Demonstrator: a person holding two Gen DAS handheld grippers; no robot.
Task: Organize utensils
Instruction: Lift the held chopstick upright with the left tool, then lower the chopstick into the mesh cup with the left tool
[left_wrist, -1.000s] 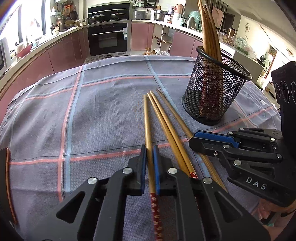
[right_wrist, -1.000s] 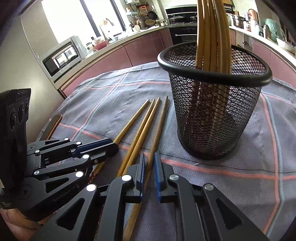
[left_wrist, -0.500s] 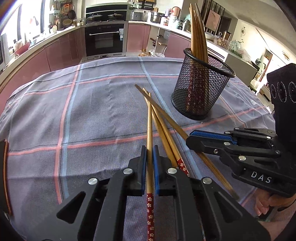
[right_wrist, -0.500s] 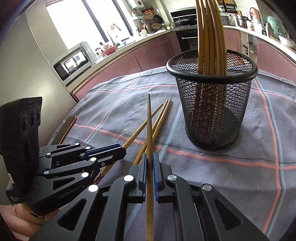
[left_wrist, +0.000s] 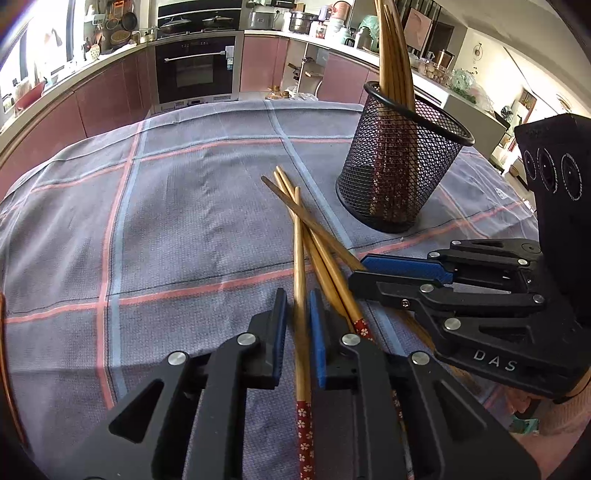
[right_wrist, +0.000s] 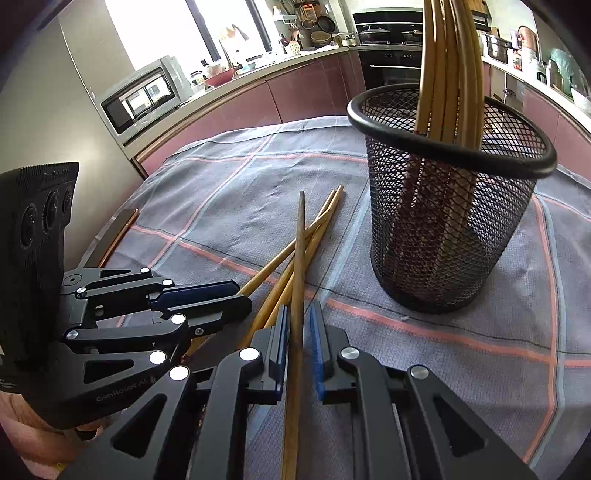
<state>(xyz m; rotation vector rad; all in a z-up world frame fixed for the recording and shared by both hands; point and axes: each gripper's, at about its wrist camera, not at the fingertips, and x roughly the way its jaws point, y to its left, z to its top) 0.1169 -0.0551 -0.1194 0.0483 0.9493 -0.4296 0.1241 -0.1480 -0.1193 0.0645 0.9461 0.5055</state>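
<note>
**A:** How will these handle?

**B:** Light, stiff and smooth, I judge, so they could roll or slide out of a loose grip. I'd take hold low on the shaft, just above the red flowered end, so that the tip can swing up over the rim of the mesh holder.

**A:** Where are they now?

**B:** One chopstick runs straight through the left gripper. The jaws have just been opening. They stand slightly apart, with a thin gap showing on each side of the stick.

**A:** And the other?

**B:** It's the same. The right gripper has a second chopstick between jaws that have just eased apart and aren't pressing it. Its tip crosses over the loose chopsticks lying near the near edge of the surface. The holder stands further in, already filled with several upright sticks.
</note>
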